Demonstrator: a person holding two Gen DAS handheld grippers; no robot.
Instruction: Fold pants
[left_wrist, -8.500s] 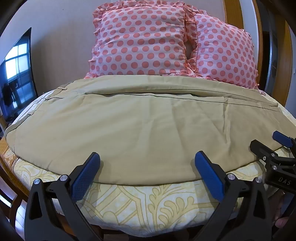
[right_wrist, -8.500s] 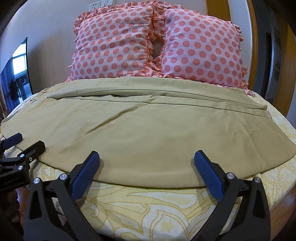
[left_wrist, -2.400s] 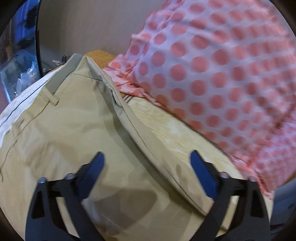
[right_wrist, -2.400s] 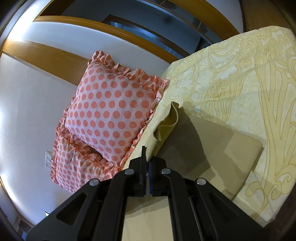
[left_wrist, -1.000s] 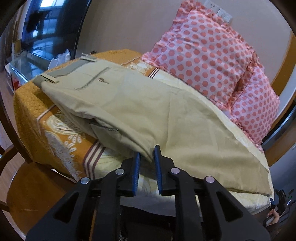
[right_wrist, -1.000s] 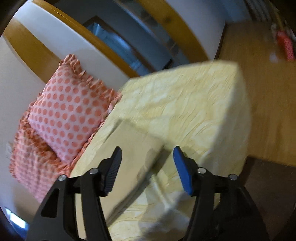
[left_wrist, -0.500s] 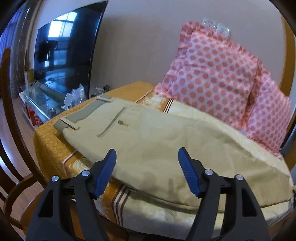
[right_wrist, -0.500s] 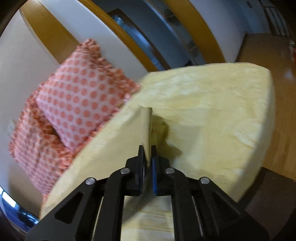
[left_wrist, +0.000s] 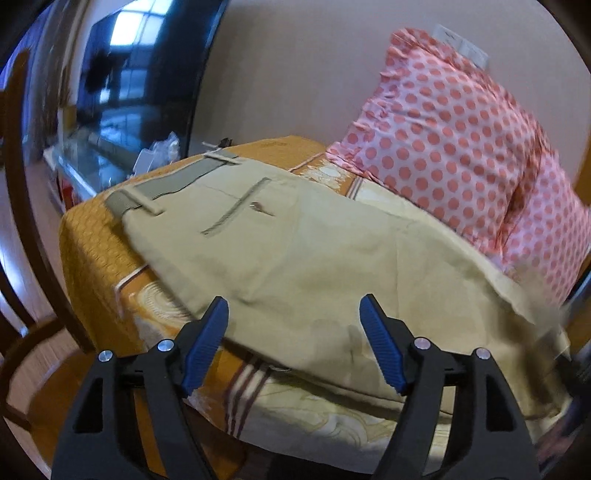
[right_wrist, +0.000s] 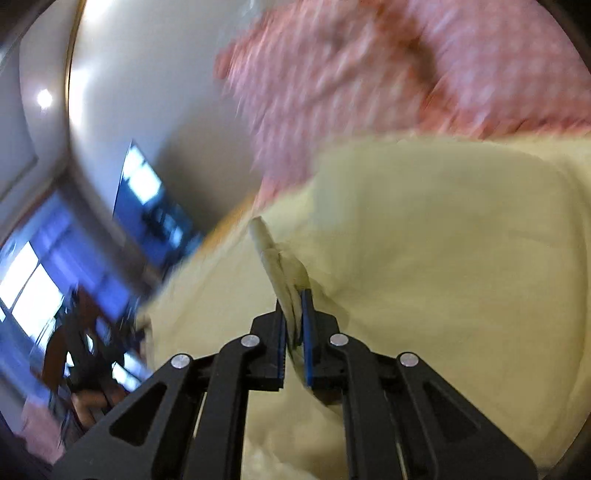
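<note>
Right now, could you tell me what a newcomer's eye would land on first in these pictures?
Probably the pink polka-dot pillows against the wall at the head of the bed, then the khaki pants spread across the bed below them. The right gripper is shut on a pinch of pants fabric, while the left gripper hangs open over the near edge.

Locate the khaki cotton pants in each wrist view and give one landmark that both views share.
Left wrist: the khaki cotton pants lie across the middle of the bed, waistband at upper left.
Right wrist: a pants edge stands at centre, pinched in the right gripper.
Shared landmark: the pink polka-dot pillows, blurred at the top right.
</note>
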